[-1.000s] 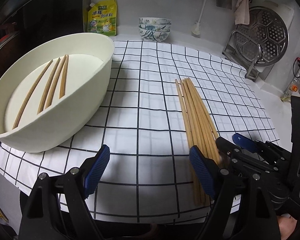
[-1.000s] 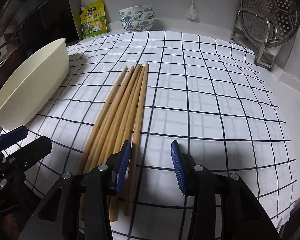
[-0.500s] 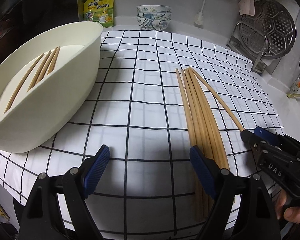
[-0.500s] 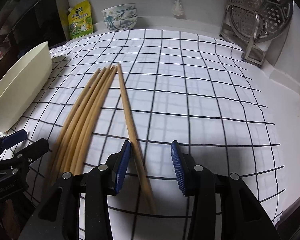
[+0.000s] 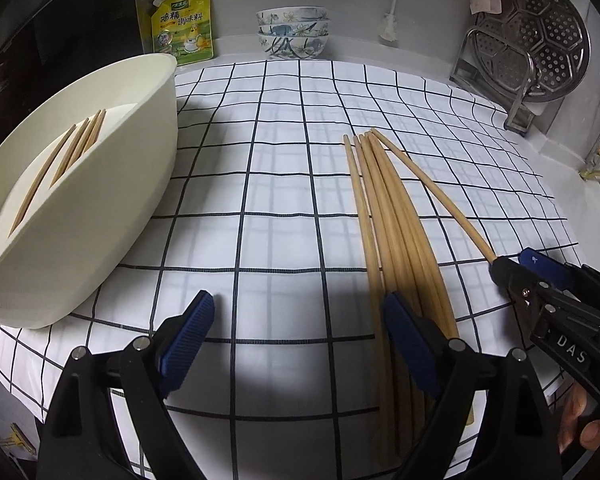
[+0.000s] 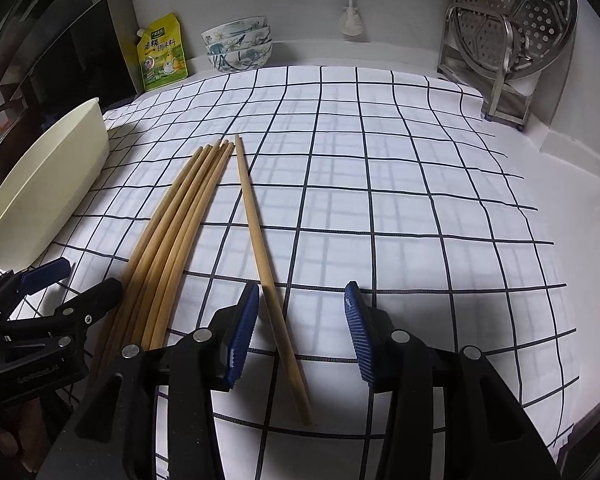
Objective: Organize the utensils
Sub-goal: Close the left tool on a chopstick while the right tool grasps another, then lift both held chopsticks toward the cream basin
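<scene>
Dim, cool overhead light; I see gripper shadows on cloth [image 5: 284, 184], heavy fisheye warp + dark vignette at edges, no blur.

Black hand-held gripper [image 5: 296, 336], ribbed blue pads [image 5: 190, 330], silver screws.

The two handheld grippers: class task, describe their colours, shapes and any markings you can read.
Both the left gripper and the right gripper have black angular plastic fingers with silver screws, each tipped with a ribbed blue pad. White letters "DAS" show on the right gripper's body in the left wrist view. No sleeve or cable is visible.
</scene>
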Motion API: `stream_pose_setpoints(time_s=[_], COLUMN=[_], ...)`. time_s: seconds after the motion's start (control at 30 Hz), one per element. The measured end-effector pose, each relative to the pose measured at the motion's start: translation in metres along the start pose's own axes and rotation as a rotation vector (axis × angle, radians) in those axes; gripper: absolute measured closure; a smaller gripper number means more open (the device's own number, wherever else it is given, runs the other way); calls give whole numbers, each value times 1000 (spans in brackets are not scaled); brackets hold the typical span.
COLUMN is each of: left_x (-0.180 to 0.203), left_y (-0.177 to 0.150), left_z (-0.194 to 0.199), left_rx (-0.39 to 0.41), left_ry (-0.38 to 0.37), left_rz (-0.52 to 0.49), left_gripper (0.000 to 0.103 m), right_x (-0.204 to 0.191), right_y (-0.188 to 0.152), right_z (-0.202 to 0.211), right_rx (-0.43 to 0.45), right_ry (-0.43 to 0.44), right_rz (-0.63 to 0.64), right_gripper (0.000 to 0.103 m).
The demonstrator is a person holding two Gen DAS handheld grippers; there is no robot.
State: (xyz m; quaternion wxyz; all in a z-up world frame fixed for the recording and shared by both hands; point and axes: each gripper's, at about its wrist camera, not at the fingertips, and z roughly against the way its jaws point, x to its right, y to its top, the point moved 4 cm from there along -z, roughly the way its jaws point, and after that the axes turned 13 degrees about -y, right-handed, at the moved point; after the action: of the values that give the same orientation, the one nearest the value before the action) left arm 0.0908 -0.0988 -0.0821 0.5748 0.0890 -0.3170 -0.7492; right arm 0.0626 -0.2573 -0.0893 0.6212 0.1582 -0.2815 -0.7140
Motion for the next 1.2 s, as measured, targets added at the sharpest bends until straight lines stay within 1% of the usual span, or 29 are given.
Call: stream_pose_setpoints(time_s=[0.07,0.17,0.27,0.3,0.37,0.43,0.47,0.57,0.6,0.63,0.67,0.7,0.73,0.77,0.8,0.83,0.97,1.1,1.2], left_x=[1,1,-2,-2,-2,-1,0,4,5,5,6,7,8,8,8,8,6,5,4], left_y=[-1,-1,4,6,10,13,15,16,16,15,15,14,14,13,13,13,9,6,6], left_z=[0,-4,-6,-8,-10,-11,-11,-11,-11,-11,-10,-9,-8,-8,-7,-7,-4,3,11], left_rx=[-1,-12,-9,-10,-5,-3,-4,-2,0,2,3,4,4,0,-6,-11,-26,-32,-22], left_ry=[7,37,40,43,41,36,33,26,23,21,18,14,11,3,-7,-18,-52,-80,-101], left_rz=[-7,-30,-19,-19,-21,-23,-25,-30,-33,-35,-35,-34,-34,-34,-28,-23,-10,1,4], left_gripper=[17,17,17,18,24,35,37,49,52,55,58,66,79,86,94,96,96,96,96], right_x=[0,0,-1,-2,-3,-7,-10,-20,-23,-25,-27,-29,-31,-32,-34,-34,-27,-20,-18], right_y=[0,1,3,3,6,11,12,15,15,14,13,13,12,12,11,11,8,6,7], right_z=[0,-1,-2,-3,-4,-7,-9,-10,-9,-9,-9,-8,-7,-6,-5,-5,-2,6,15], right_rx=[1,1,-3,-6,-6,-6,-6,16,25,30,29,28,28,29,29,28,3,4,12], right_ry=[-1,-4,-24,-35,-50,-52,-54,-61,-67,-65,-53,-34,-29,-31,-31,-29,27,41,54], right_rz=[3,3,11,16,26,41,54,92,109,121,125,128,134,143,150,148,79,26,-10], right_gripper=[60,60,60,60,60,60,60,61,64,71,76,84,91,95,96,96,97,97,97])
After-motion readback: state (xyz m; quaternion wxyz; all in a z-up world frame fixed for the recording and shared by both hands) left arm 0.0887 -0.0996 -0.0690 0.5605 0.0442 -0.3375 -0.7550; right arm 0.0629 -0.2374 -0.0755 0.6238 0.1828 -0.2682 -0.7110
